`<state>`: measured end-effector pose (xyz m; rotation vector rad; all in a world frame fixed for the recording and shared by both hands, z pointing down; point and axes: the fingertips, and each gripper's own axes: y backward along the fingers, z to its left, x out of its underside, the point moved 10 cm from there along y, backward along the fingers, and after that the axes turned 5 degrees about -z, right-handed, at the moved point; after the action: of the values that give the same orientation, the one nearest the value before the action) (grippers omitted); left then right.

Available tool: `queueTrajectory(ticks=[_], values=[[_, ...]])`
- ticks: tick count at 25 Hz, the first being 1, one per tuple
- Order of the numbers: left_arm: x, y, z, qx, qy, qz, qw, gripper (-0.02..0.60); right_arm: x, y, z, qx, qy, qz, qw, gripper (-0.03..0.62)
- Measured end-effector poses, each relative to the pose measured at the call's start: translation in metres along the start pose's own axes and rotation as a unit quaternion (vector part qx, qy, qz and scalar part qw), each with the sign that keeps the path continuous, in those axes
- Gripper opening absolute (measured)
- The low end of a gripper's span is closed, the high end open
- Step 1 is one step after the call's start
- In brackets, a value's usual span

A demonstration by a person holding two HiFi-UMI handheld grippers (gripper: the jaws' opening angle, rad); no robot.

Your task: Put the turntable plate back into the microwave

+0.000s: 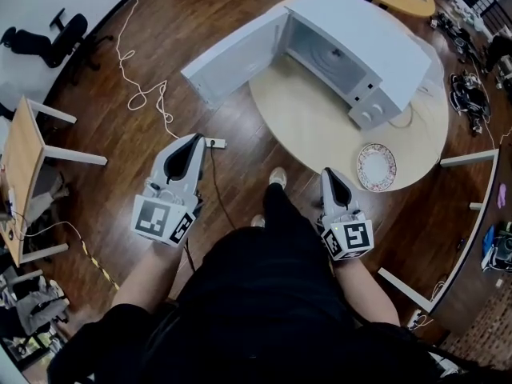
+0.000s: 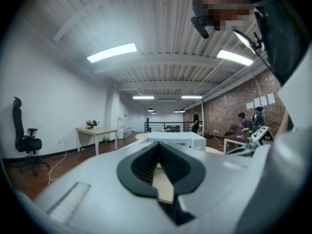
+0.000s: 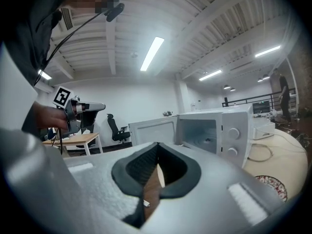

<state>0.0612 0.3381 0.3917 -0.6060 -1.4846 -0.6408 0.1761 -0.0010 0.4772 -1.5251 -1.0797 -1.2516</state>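
The left gripper (image 1: 194,140) and the right gripper (image 1: 330,174) are held over the brown wood floor (image 1: 240,134). Both claws are shut tight with nothing in them. Just past the right gripper, the turntable plate (image 1: 376,167) lies flat, face up, at the near right edge of the round tabletop (image 1: 312,126). It is round, so no side is longer. Farther back sits the white microwave (image 1: 376,34). Its door (image 1: 236,54) hangs open to the left. A white cord (image 1: 141,96) curls on the floor.
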Motion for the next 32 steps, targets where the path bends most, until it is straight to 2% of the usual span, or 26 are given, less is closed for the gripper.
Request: queueTrajectory(ticks=[8,16,19,23,28,32], values=[[0.003,-0.062,0.011,0.036,0.006,0.018,0.9992,0.008,0.000,-0.032,-0.034,0.019,-0.013,0.011,1.000,0.000],[0.002,-0.138,0.016,0.055,0.006,0.014,0.9984,0.008,0.007,-0.070,-0.068,0.008,-0.022,0.034,0.999,0.000],[-0.003,-0.162,0.018,0.063,-0.003,0.017,0.9979,0.008,0.005,-0.084,-0.081,0.012,-0.031,0.027,0.999,0.000],[-0.014,-0.188,0.019,0.070,-0.014,0.021,0.9972,0.008,0.006,-0.090,-0.097,0.027,-0.046,0.019,0.998,0.000],[-0.031,-0.214,0.016,0.103,-0.031,0.028,0.9938,0.008,0.015,-0.093,-0.107,0.053,-0.062,0.032,0.996,0.000],[-0.031,-0.235,0.014,0.116,-0.024,0.035,0.9923,0.008,0.023,-0.091,-0.113,0.068,-0.074,0.034,0.994,0.000]])
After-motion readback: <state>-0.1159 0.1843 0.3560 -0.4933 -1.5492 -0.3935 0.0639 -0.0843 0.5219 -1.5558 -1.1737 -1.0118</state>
